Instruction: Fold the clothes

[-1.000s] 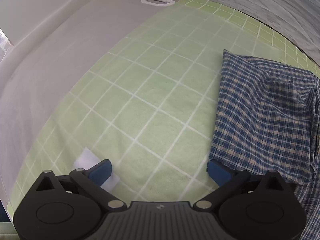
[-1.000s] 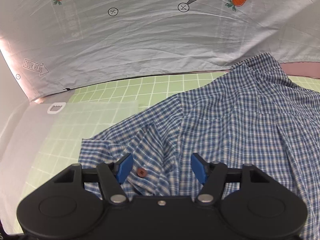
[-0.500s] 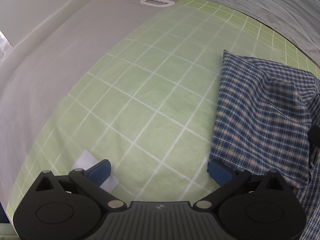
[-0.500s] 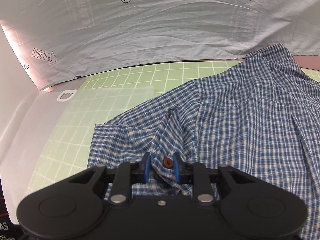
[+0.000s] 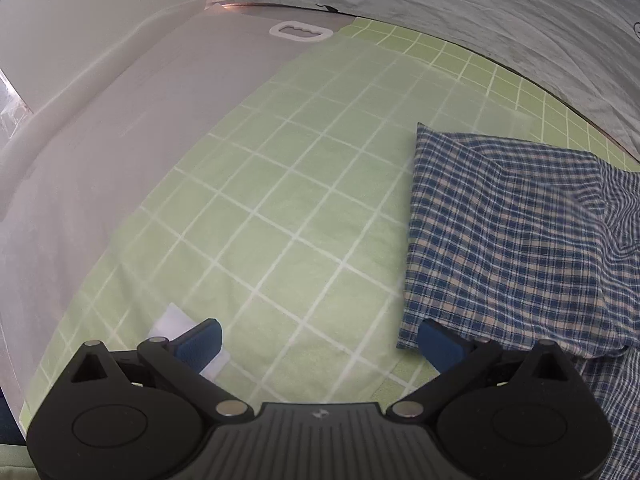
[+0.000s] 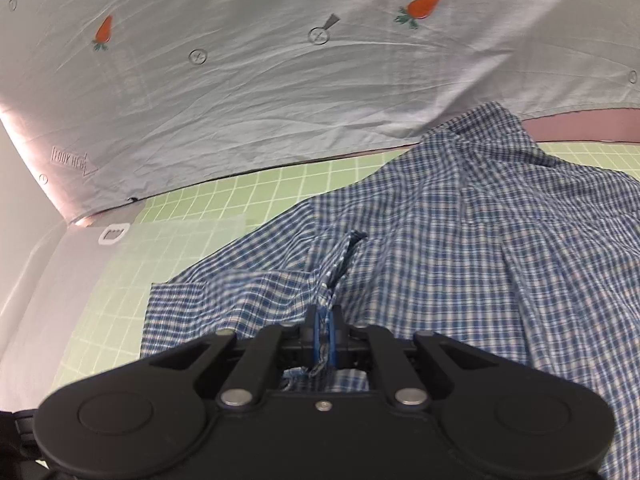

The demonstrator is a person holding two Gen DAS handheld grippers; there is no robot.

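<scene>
Plaid shirt (image 6: 460, 248), blue-and-white and rumpled, lies spread on the green grid mat (image 5: 280, 208). Right gripper (image 6: 322, 344) pinches a raised fold of it; left gripper (image 5: 320, 340) hovers spread wide, empty.

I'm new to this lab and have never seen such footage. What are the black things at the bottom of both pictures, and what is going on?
Each black shape is a hand-held two-finger gripper with a wide-angle camera that looks forward along its blue-padded fingers. One picture comes from the left gripper, which is open and holds nothing above a green gridded mat. The other comes from the right gripper, shut on a bunched fold of a blue plaid shirt that lies on the mat. A pale sheet with carrot prints hangs behind. A translucent plastic board covers part of the mat.
</scene>
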